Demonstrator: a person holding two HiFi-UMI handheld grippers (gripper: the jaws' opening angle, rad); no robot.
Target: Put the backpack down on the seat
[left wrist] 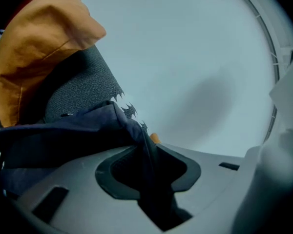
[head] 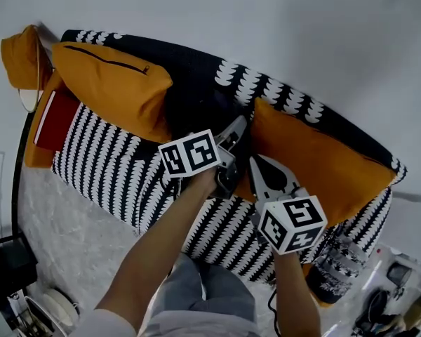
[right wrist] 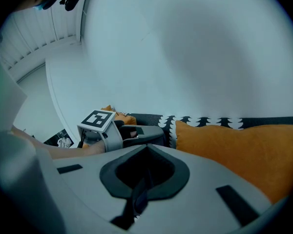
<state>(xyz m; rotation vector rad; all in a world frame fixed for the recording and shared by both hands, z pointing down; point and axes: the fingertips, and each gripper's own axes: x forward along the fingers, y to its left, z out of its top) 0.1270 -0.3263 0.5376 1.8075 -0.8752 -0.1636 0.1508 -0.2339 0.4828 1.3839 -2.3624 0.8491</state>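
Observation:
A black-and-white patterned sofa seat (head: 109,167) carries the dark backpack (head: 200,111), which sits between two orange cushions. My left gripper (head: 231,135) reaches in over it. In the left gripper view, dark blue backpack fabric (left wrist: 63,135) runs down into the gap of the left gripper (left wrist: 156,179); the jaws stand a little apart and the cloth lies loosely between them. My right gripper (head: 256,161) is just right of the left one. Its own view shows the right gripper (right wrist: 139,189) shut on a thin dark strap (right wrist: 136,201) of the backpack.
A large orange cushion (head: 112,83) lies left of the backpack and another (head: 316,160) to its right. A red flat item (head: 56,118) rests at the sofa's left end beside an orange bag (head: 21,55). The white wall stands behind. Clutter sits on the floor at bottom right (head: 400,300).

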